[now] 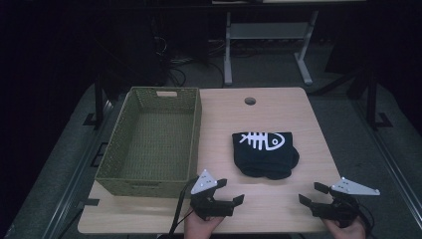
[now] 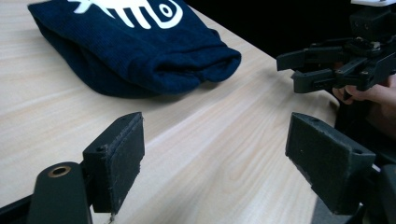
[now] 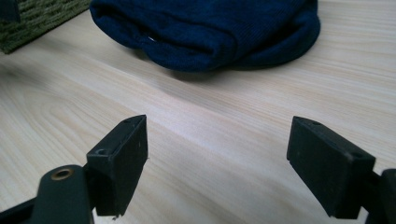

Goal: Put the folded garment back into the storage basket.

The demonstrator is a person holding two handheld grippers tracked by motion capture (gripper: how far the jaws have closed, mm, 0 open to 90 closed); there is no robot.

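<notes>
Folded dark navy knit garment [image 1: 265, 155], mid-right of the tabletop: white fish-skeleton print on its upper face. Rectangular olive-green woven basket [image 1: 124, 180], along the left edge of the tabletop: uniform weave pattern, same green inside and out. Light wooden tabletop [image 1: 278, 114]: pale beige with fine straight grain lines. Left gripper [image 1: 229, 191] and right gripper [image 1: 310, 193], near the front edge: matte black jaws, each with a pale grey three-cornered plate.

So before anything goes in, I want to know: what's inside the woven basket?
Nothing shows inside the woven basket: its woven floor lies bare. The strip of floor just behind the near wall is hidden from the high view.
</notes>
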